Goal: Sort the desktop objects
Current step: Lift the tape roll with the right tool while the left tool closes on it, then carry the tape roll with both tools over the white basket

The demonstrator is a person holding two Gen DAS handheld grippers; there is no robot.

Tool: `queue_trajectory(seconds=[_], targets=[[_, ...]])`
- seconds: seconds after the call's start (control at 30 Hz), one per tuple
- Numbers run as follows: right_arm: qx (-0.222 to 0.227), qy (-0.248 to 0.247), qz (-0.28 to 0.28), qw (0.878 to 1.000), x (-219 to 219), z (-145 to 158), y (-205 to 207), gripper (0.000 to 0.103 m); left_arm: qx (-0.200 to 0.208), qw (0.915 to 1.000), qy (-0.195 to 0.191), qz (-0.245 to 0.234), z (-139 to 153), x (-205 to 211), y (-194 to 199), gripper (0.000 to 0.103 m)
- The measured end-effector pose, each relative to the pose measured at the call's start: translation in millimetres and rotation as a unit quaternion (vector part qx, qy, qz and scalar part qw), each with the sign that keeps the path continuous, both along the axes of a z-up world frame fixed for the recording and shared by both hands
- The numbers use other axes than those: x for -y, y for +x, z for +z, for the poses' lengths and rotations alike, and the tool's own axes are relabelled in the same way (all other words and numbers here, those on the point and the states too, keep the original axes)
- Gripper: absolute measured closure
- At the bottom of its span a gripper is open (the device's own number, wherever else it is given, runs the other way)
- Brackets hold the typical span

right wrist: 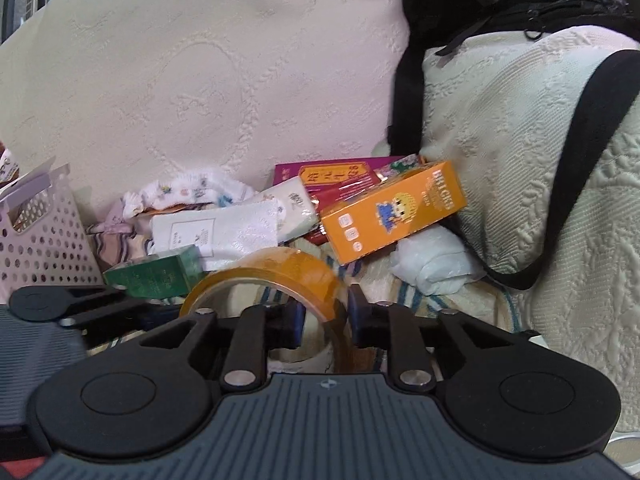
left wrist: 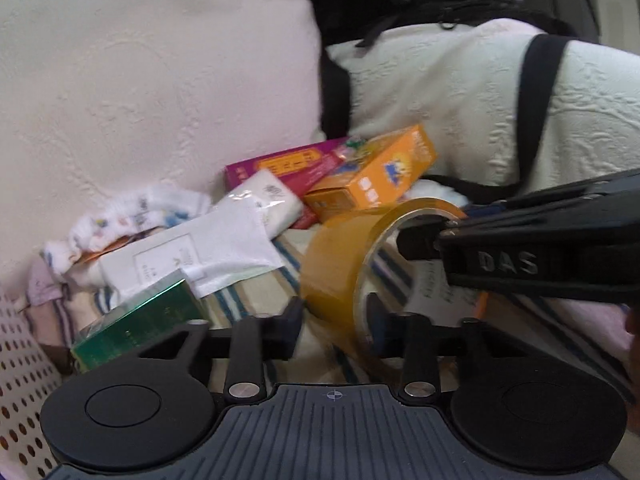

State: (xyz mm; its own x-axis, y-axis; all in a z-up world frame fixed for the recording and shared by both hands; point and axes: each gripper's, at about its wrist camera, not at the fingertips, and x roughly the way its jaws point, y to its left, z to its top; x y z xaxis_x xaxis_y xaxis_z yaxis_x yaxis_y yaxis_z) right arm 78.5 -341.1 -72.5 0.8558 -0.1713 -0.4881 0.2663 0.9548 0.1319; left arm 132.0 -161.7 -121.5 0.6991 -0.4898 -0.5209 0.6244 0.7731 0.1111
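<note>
Cream quilted cushions (right wrist: 200,92) fill the upper part of both views, and a black bag strap (right wrist: 576,160) hangs down at the right. Below them, in the middle of the frame, lies a pile of things: an orange box (right wrist: 392,216), a purple box (right wrist: 332,174) behind it, a white packet (right wrist: 216,232) and a green box (right wrist: 156,274), with a perforated basket (right wrist: 44,240) at the left edge. The tape roll (right wrist: 280,276), amber and half transparent, stands on its edge in the low centre of the frame, in front of the pile. The right gripper (right wrist: 324,320) is clamped on its wall, one finger inside the ring and one outside. The left gripper (left wrist: 334,326) has its fingers on both sides of the same wall, but I cannot tell if it really presses. My judgement is that the roll is passing from one gripper to the other, so only one should release, and only after the other grips firmly, because the smooth tape can slip or roll away.
</note>
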Motion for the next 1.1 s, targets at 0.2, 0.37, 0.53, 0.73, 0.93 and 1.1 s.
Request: queue_trajectory(seconds=[0.2,0.37,0.53,0.73,0.93,1.1], targets=[[0.016,-0.019,0.014,1.000,-11,8,-6,0.077,0.005,0.9998,-0.021,0.004,18,-16,-6,0.083],[0.042,-0.010,0.024,0.999,-21,28,-17,0.077,0.046,0.9989,-0.012,-0.003,46,-24,-25,0.085],[0.070,-0.027,0.035,0.997,-39,63,-29,0.077,0.090,0.9957,-0.022,0.002,78,-41,-46,0.085],[0.113,-0.045,0.065,0.990,-72,108,-37,0.077,0.142,0.9890,-0.034,0.025,122,-76,-70,0.085],[0.152,-0.045,0.128,0.979,-130,147,-25,0.077,0.188,0.9786,-0.028,0.078,163,-142,-90,0.076],[0.169,-0.025,0.198,0.965,-194,164,-4,0.077,0.210,0.9678,-0.005,0.138,181,-212,-103,0.071]])
